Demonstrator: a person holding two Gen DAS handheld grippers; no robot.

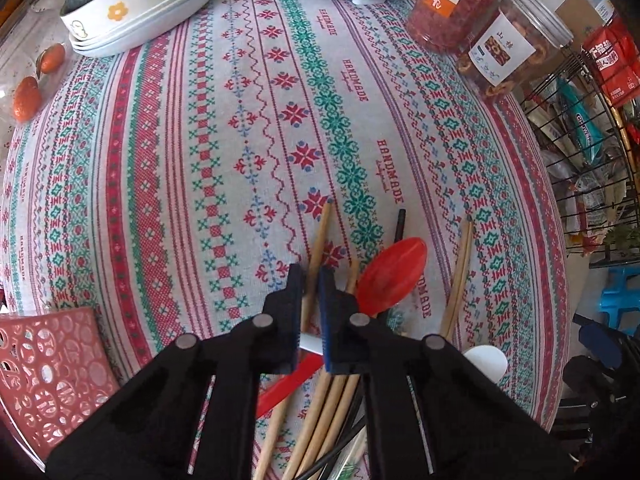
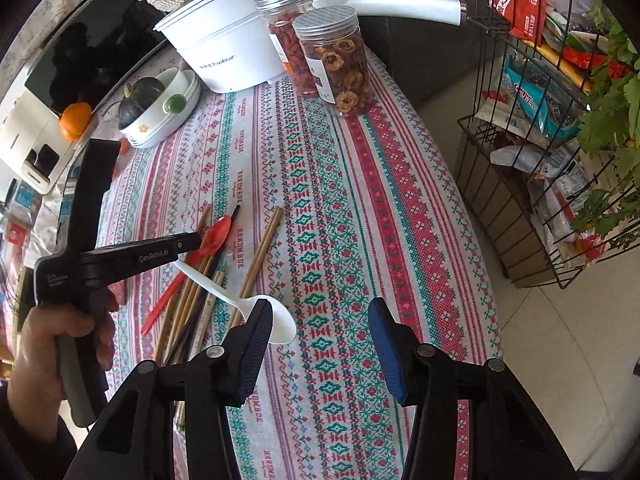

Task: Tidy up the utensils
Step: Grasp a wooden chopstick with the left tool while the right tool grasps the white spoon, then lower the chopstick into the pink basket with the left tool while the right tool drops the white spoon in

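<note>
While the left gripper (image 1: pixel 310 276) clamps one wooden chopstick (image 1: pixel 318 240), the right gripper (image 2: pixel 320 316) hangs half-open, empty. Red spoon (image 1: pixel 392 276) and white spoon (image 2: pixel 280 320) lie alongside.

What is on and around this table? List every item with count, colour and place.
tablecloth: one, patterned red and green, over the table
wooden chopsticks: several, tan, near edge
black chopstick: one, beside the red spoon
red spoon: one, in the pile
white spoon: one, across the pile
jars: two, clear, far side
pot: one, white, far side
dishes: stacked, white, holding a dark squash
orange fruits: two, left edge
basket: one, pink, near left
wire rack: one, black, off the table's right
left hand-held gripper: black, shut on one of the wooden chopsticks
right hand-held gripper: black, open, beside the white spoon
</note>
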